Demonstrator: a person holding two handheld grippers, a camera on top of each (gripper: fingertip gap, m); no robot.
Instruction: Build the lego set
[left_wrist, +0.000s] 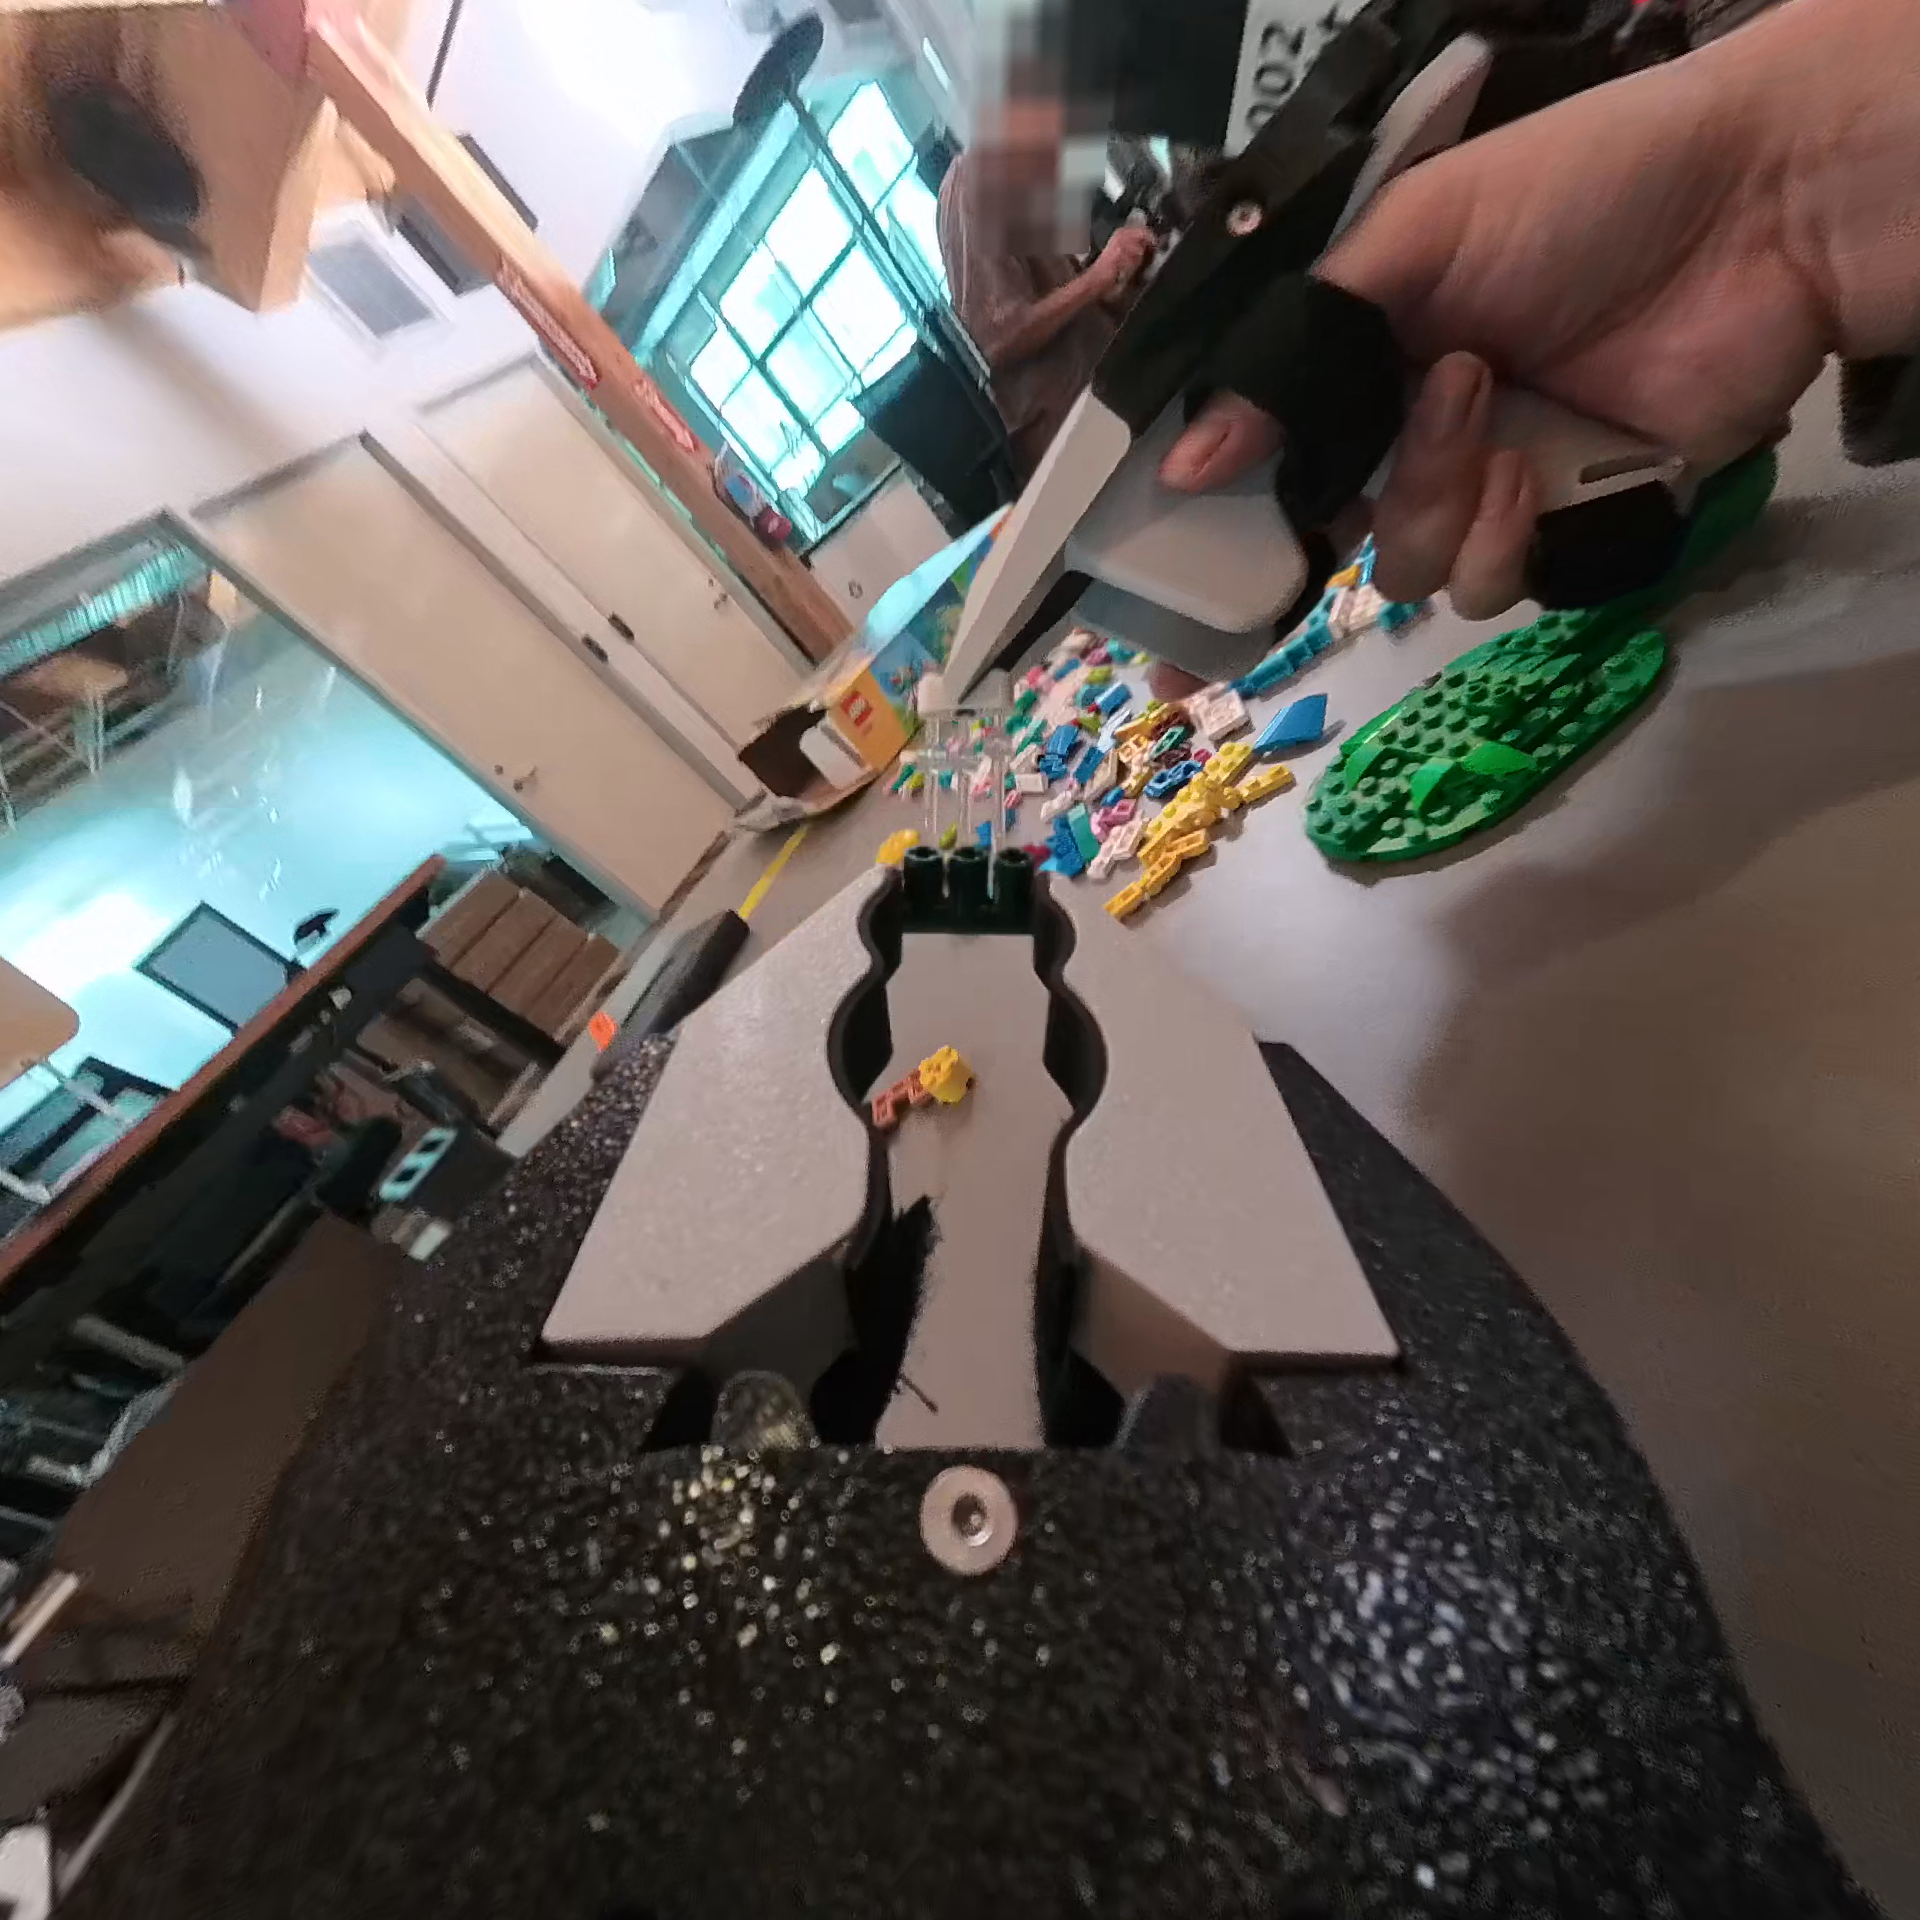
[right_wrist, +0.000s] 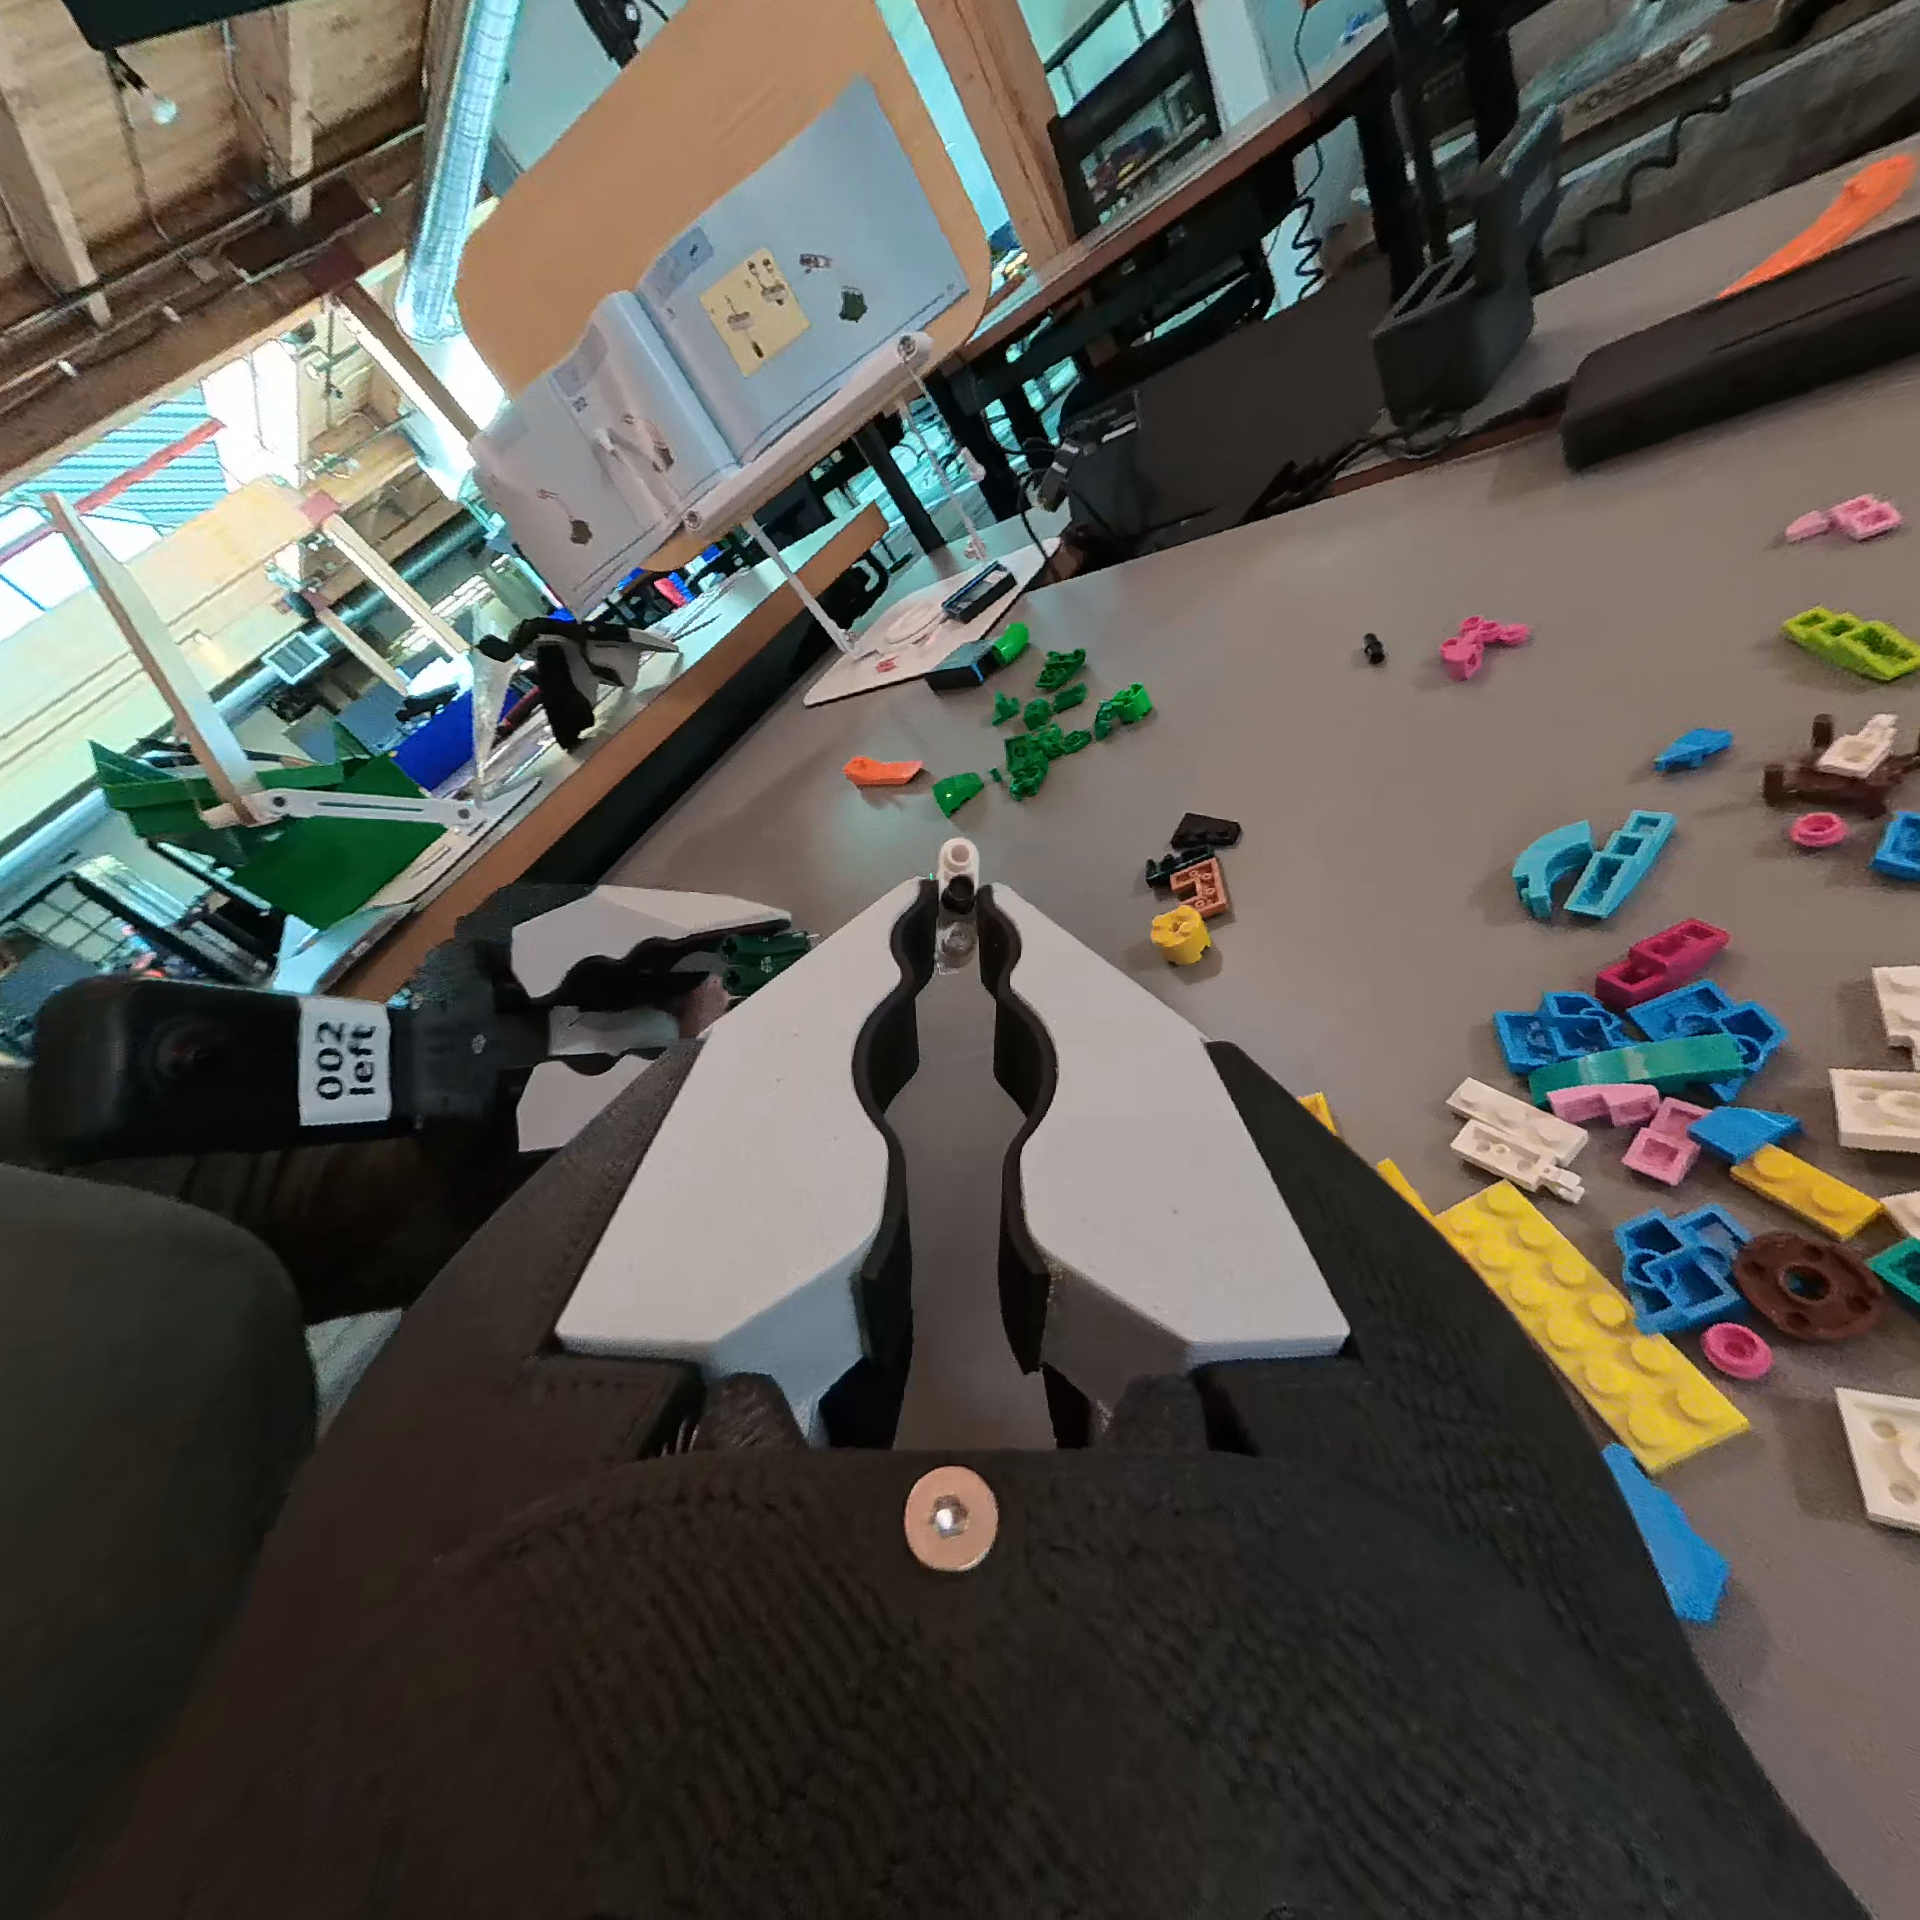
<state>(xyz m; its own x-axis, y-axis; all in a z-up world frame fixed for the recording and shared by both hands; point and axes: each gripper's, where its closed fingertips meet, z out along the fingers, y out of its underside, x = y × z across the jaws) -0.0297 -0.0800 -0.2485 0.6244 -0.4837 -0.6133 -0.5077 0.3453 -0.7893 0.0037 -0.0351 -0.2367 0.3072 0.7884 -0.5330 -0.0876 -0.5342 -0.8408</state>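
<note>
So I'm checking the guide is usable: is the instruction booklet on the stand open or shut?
Open. The instruction booklet lies spread on its stand, both pages facing out, in the right wrist view.

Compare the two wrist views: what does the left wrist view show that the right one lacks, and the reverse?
Only the left wrist view shows the round green baseplate and the set's box. Only the right wrist view shows the open instruction booklet on its stand and the long yellow plate. Both show the grey table, loose coloured bricks, and the left gripper shut on a dark green piece.
</note>
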